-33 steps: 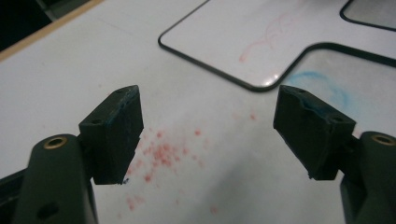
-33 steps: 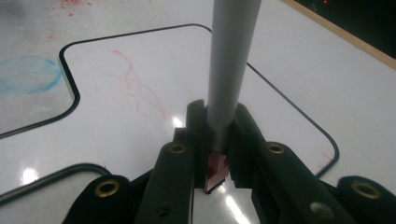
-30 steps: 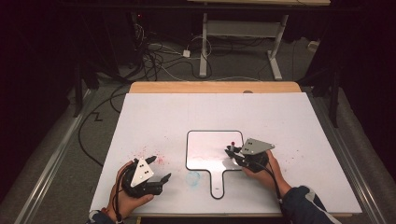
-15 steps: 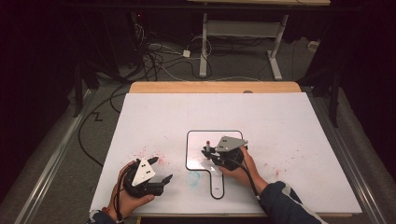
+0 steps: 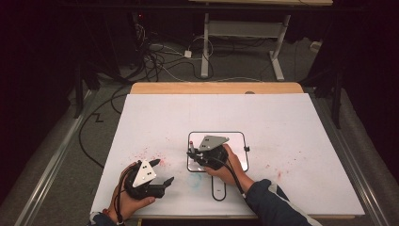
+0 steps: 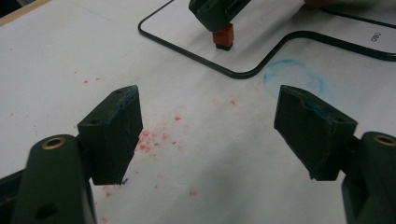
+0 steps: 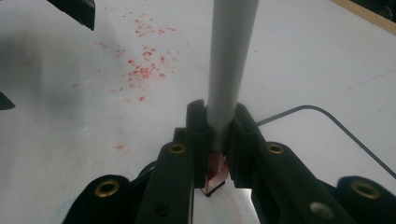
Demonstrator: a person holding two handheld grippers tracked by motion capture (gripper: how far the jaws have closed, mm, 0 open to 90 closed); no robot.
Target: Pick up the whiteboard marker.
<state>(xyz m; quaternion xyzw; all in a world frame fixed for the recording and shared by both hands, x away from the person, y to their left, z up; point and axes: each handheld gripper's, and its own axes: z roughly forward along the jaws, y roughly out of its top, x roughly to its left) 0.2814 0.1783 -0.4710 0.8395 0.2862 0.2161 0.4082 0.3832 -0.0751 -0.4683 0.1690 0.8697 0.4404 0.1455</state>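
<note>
Marker [image 7: 229, 60], a smooth grey tube with a red tip, sits clamped in my right gripper [image 7: 215, 140] over the whiteboard's [image 5: 237, 141] near-left corner; my left gripper [image 6: 208, 135], near left, gapes empty above red-speckled paper [image 6: 196, 154].

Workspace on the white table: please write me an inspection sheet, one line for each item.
Surface: white sheet over a wooden table; red specks and a blue smear near the front.
Job's things: small board with a dark outline and a handle; grey marker with a red end, red end down on the board.
Clutter: nothing seen.
Grippers: right gripper shut on the marker above the board; left gripper open, nothing between its jaws.
Cables: one trails from the right gripper along the sleeve; a tangle lies on the floor.
Surroundings: dark room, white desk frame behind the table.
</note>
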